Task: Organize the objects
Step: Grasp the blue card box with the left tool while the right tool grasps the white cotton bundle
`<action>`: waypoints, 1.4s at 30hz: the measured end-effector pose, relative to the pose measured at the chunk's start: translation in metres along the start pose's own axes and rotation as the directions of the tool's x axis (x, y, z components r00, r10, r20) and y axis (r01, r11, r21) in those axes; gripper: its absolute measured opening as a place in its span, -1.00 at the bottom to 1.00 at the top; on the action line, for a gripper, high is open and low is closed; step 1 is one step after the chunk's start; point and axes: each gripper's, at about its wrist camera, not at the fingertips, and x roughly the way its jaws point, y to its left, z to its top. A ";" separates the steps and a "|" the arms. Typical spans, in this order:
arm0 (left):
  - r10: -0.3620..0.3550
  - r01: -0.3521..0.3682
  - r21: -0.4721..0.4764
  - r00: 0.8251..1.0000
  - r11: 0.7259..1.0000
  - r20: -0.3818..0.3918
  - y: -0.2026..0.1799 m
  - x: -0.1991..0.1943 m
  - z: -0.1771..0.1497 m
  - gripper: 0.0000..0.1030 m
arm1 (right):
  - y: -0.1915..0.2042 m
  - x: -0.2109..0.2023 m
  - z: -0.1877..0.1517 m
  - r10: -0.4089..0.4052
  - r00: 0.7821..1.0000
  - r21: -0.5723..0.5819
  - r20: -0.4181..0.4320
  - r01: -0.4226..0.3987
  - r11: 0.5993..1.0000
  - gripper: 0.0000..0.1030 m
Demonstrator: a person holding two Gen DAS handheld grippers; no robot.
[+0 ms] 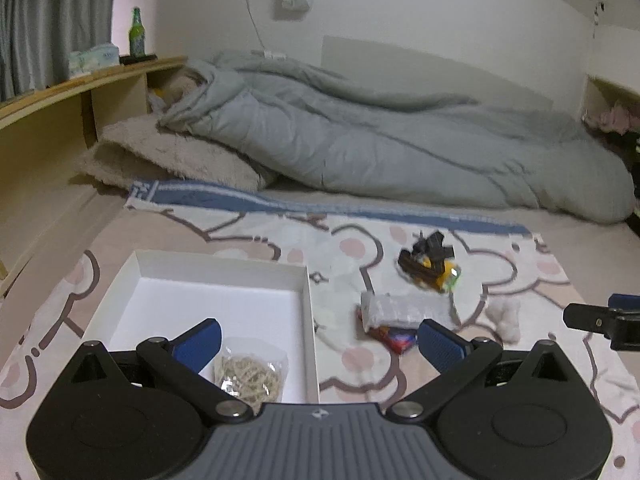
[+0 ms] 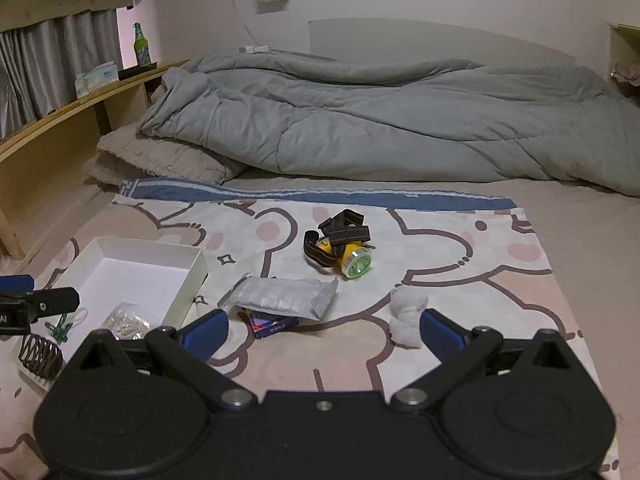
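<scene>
Bed surface, patterned cloth [image 2: 440, 240] with bear outlines spread flat over it. Left gripper [image 1: 320, 344] hangs over the near right corner of a white box [image 1: 308, 292], fingers spread wide, nothing between them. Right gripper [image 2: 324, 334] is low over the cloth, fingers likewise spread wide and empty. Inside the box: a clear bag of rubber bands [image 1: 250, 376] at the near end, beside the left gripper's left finger; from the right wrist view also a dark hair claw [image 2: 40, 354] and a small green clip [image 2: 60, 326] at the box's near left corner. On the cloth to the right of the box, a grey foil packet [image 2: 280, 298] lies flat, overlapping a small red and blue box [image 2: 272, 324] that pokes out from under its near edge. Farther back, a yellow headlamp [image 2: 348, 258] with dark strap bunched over it, lens facing the camera. A white fluffy wad [image 2: 408, 316] sits just beside the right gripper's right finger; whether they touch, cannot tell. Behind: rumpled grey duvet [image 2: 380, 120], beige pillow [image 2: 156, 156], wooden shelf [image 2: 80, 100] with a green bottle [image 2: 140, 44] and tissue pack [image 2: 96, 76].
</scene>
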 end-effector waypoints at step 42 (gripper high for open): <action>0.004 0.003 0.063 0.994 0.998 -0.105 -0.127 0.194 -0.066 0.91 | -0.116 0.159 -0.014 -0.243 0.948 0.247 -0.206 0.291 0.924 1.00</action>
